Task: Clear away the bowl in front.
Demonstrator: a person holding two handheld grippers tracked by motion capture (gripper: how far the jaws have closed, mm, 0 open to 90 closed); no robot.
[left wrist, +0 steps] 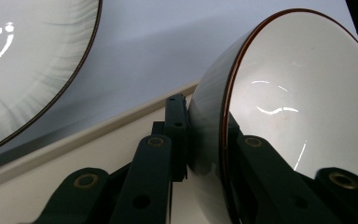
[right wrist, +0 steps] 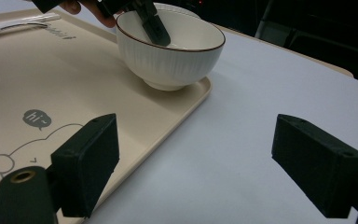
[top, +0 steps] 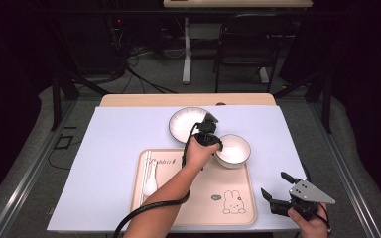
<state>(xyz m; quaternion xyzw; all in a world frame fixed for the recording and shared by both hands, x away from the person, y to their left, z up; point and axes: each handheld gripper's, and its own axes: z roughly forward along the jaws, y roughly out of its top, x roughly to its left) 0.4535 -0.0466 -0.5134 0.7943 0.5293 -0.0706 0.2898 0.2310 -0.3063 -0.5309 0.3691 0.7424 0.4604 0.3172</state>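
Observation:
A white ribbed bowl (top: 234,149) with a dark rim rests on the far right corner of the beige tray (top: 198,198). My left gripper (top: 219,145) is shut on the bowl's near-left rim. In the left gripper view one jaw presses the outer wall and the other lies inside the bowl (left wrist: 298,93), with the gripper (left wrist: 219,149) astride the rim. The right gripper view shows the bowl (right wrist: 172,51) standing on the tray (right wrist: 51,84) with that black jaw inside it. My right gripper (top: 273,183) hovers open off the tray's right edge, and nothing lies between its pads (right wrist: 196,158).
A white plate (top: 183,124) lies on the pale mat just beyond the tray, close to the bowl. A white spoon (top: 150,181) and chopsticks (top: 146,168) lie along the tray's left side. A bunny drawing marks the tray's near right. A chair stands behind the table.

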